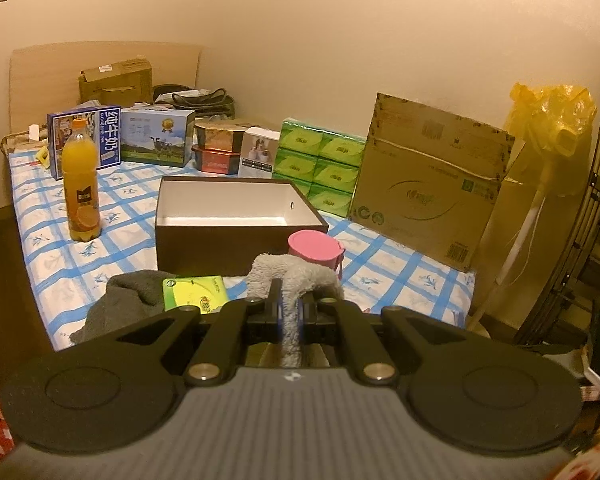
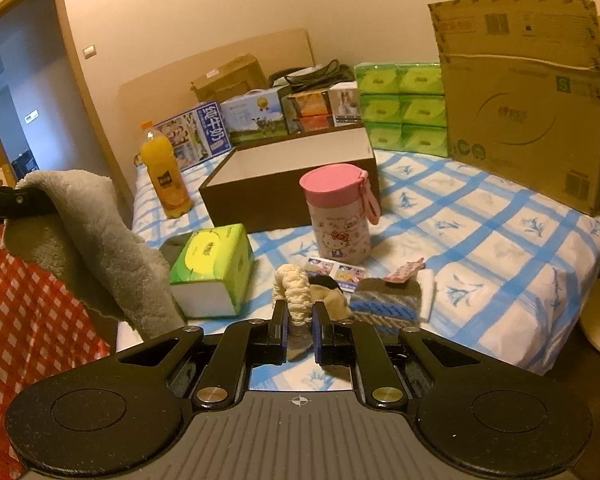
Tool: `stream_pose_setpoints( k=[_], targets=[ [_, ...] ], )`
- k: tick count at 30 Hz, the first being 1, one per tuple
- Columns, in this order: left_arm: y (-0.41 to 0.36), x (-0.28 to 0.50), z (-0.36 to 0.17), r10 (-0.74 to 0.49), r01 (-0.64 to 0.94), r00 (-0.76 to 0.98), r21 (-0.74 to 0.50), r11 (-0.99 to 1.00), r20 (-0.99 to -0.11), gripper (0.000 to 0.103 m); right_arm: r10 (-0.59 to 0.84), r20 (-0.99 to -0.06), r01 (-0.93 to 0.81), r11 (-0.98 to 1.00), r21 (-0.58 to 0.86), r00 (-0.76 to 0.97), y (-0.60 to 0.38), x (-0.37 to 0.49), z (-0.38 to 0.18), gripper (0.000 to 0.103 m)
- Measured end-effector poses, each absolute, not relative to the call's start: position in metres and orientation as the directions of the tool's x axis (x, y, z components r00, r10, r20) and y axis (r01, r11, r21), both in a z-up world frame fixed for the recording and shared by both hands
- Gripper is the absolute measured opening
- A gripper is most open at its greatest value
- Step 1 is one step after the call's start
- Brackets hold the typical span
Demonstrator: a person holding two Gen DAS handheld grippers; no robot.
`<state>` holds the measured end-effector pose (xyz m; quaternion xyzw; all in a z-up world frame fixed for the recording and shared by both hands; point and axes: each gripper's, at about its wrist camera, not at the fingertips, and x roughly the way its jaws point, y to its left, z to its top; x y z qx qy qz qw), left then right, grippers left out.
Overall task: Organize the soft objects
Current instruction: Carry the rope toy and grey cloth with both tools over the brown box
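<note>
The left claw (image 1: 290, 312), clamped on the grey plush cloth (image 1: 292, 276), has the open brown box (image 1: 236, 240) straight ahead, just beyond; the right claw (image 2: 300, 330) is clamped on a cream scrunchie (image 2: 294, 290).

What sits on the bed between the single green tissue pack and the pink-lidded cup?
Bare checked bedsheet only, per the right wrist view; the green tissue pack and pink-lidded cup stand apart with nothing between.

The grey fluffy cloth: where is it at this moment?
The grey fluffy cloth hangs off the bed, pinched in the left tool. In the right wrist view it is at far left, beside the green tissue pack.
</note>
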<state>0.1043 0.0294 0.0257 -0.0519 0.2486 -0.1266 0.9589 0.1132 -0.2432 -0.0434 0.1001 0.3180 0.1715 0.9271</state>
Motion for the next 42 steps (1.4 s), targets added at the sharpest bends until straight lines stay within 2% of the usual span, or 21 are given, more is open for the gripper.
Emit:
stream_pose_setpoints(
  k=[13, 30, 37, 42],
  targets=[
    [0.03, 0.18, 0.028, -0.273, 0.21, 0.85, -0.184, 0.96, -0.45, 0.006, 0.433, -0.546, -0.305, 0.9, 0.312, 0.717, -0.233, 0.189, -0.038, 0.012],
    [0.051, 0.343, 0.032, -0.179, 0.127, 0.886, -0.147, 0.981, -0.428, 0.006, 0.504, -0.476, -0.379, 0.862, 0.337, 0.721, -0.191, 0.36, -0.012, 0.012],
    [0.053, 0.415, 0.04, -0.148, 0.109, 0.903, -0.117, 0.987, -0.404, 0.006, 0.469, -0.508, -0.352, 0.882, 0.313, 0.723, -0.181, 0.441, -0.018, 0.012],
    [0.054, 0.463, 0.03, -0.132, 0.093, 0.895, -0.111, 0.989, -0.426, 0.006, 0.446, -0.536, -0.325, 0.894, 0.309, 0.717, -0.18, 0.485, -0.029, 0.012]
  ],
)
